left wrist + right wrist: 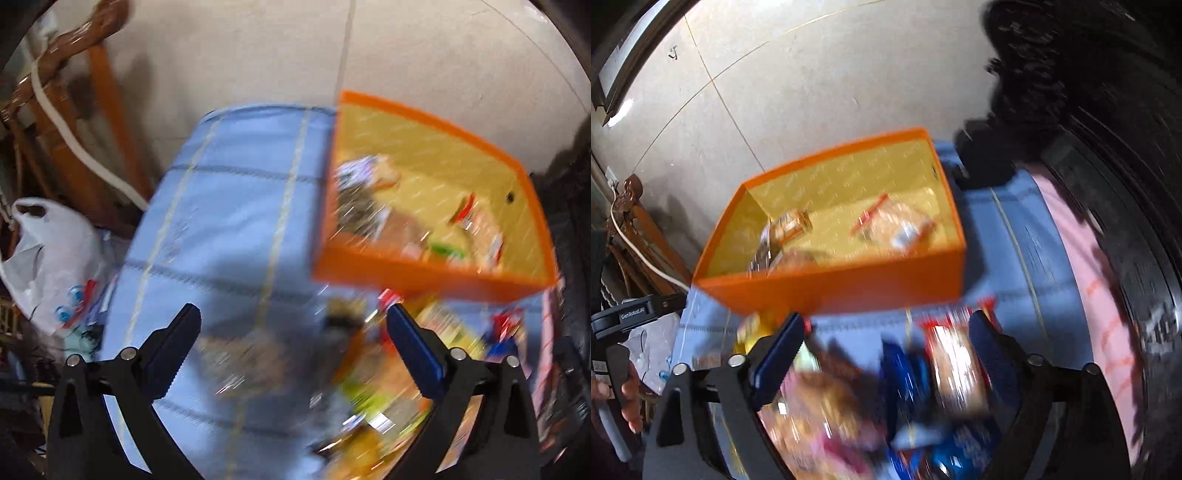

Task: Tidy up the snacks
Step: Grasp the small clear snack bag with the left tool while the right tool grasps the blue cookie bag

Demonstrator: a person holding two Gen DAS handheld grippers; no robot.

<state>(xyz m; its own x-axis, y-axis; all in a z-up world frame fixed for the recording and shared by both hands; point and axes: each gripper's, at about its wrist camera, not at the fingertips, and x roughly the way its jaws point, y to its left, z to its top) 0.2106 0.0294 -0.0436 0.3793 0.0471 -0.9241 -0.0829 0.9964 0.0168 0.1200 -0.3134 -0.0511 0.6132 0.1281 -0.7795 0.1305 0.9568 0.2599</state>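
Now your right gripper (886, 332), jaws wide and empty, frames a red-edged snack packet (955, 365) lying lengthwise toward the orange box (831, 291) above.

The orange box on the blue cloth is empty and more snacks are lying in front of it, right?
Not quite: the orange box isn't empty. The right wrist view shows a few snack packets already inside it. It does sit on the blue cloth, and more snacks lie in front of it.
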